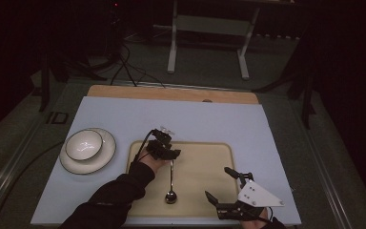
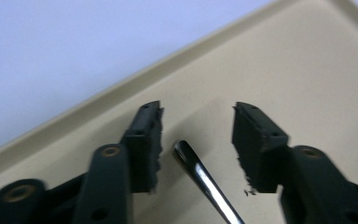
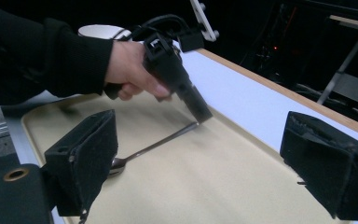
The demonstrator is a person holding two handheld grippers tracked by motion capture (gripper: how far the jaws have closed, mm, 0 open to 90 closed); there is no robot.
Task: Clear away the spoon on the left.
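Left gripper (image 1: 170, 157) sits over the far-left part of the tray (image 1: 209, 200), tips pointing down at the spoon's handle end. Its jaws stand apart, and the left gripper view shows it clearly: the handle tip of the spoon (image 2: 200, 177) lies between the two pads (image 2: 147, 149) with a gap on either side, nothing pressing on it. So the spoon is loose, lying flat on the tray, handle towards the far side, bowl towards the near edge (image 1: 171, 196).

In the right gripper view the left gripper (image 3: 204, 117) comes in at a slant, its tip right at the end of the spoon (image 3: 158, 143), the hand (image 3: 130, 70) wrapped round the grip.

Right gripper (image 1: 219, 183) hangs at the near-right corner of the tray, jaws wide apart, nothing between them, well apart from the spoon.

Off to the left of the tray on the table (image 1: 181, 117), a bowl (image 1: 83, 144) sits on a plate (image 1: 106, 157).
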